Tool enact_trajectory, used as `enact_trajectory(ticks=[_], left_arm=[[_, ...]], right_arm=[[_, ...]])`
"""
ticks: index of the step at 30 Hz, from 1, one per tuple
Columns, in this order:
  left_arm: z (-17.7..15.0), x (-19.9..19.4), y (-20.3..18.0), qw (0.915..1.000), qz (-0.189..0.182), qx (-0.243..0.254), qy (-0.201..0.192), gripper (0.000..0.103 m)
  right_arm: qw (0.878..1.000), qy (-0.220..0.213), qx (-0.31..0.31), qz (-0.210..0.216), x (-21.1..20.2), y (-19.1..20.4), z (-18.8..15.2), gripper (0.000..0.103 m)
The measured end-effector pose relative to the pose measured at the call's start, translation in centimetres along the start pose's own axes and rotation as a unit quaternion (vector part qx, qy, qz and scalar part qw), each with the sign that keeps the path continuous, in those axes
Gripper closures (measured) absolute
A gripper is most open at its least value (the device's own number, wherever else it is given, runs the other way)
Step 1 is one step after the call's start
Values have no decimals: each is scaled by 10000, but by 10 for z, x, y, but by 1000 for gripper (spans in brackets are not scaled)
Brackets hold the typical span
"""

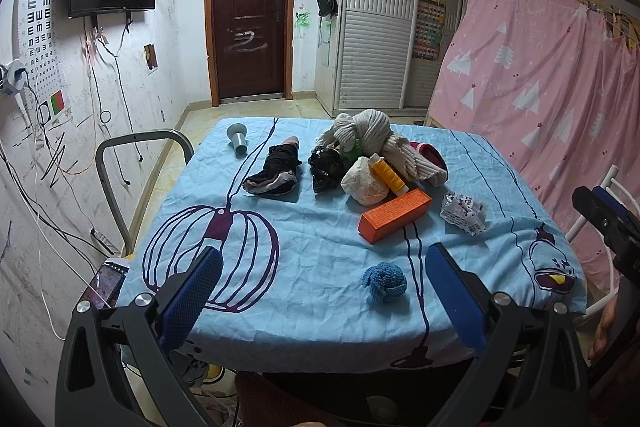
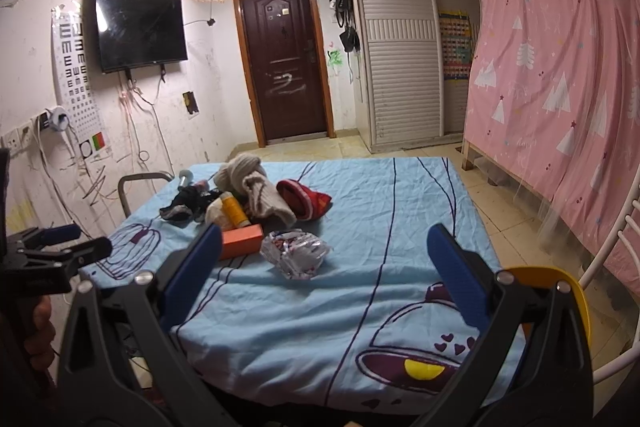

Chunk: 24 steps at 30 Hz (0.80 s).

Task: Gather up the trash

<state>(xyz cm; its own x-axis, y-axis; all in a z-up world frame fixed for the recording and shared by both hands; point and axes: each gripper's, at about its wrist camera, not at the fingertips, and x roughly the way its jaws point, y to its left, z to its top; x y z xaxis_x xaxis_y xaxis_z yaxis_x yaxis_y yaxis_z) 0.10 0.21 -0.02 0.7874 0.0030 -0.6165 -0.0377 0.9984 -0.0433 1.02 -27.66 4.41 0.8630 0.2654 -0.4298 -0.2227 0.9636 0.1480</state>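
The crumpled wrapper [image 2: 295,253] lies on the blue cloth of the tabletop [image 2: 400,211], just in front of the right tongs [image 2: 324,275] and a little to the right of the orange box [image 1: 395,215]. It looks like thin printed foil or film, balled up with sharp creases: very light, springy and probably slick, so it should crush under pressure instead of resisting. I would take it across its widest bulge, pads closing from either side low near the cloth, since a pinch on a stray edge may only tear or slide off. The orange box reads as stiff cardboard, light, with flat long faces that suit a squeeze across its narrow width. Behind it a white crumpled wad [image 1: 365,183] leans against a yellow bottle [image 1: 389,174]; the wad looks soft and weightless, the bottle smooth and round, likelier to roll.

Further back sit a black crumpled bag [image 1: 327,167], a dark sock [image 1: 274,173], beige knitted cloth [image 1: 370,135] and a red item [image 2: 302,199]. Whether those count as trash I cannot tell. A small blue crocheted piece [image 1: 385,282] lies alone near the left tongs [image 1: 320,291].

Both tongs are spread wide with nothing between their blue pads, hovering over the near edge of the tabletop.
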Motion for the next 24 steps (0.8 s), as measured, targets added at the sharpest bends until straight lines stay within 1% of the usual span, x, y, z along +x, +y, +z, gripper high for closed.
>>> enact_trajectory(ticks=[24], left_arm=[[-1,1,1,10000,-4,-17,17,10]], right_arm=[[10000,-13,-45,-21,-1,3,-2,5]])
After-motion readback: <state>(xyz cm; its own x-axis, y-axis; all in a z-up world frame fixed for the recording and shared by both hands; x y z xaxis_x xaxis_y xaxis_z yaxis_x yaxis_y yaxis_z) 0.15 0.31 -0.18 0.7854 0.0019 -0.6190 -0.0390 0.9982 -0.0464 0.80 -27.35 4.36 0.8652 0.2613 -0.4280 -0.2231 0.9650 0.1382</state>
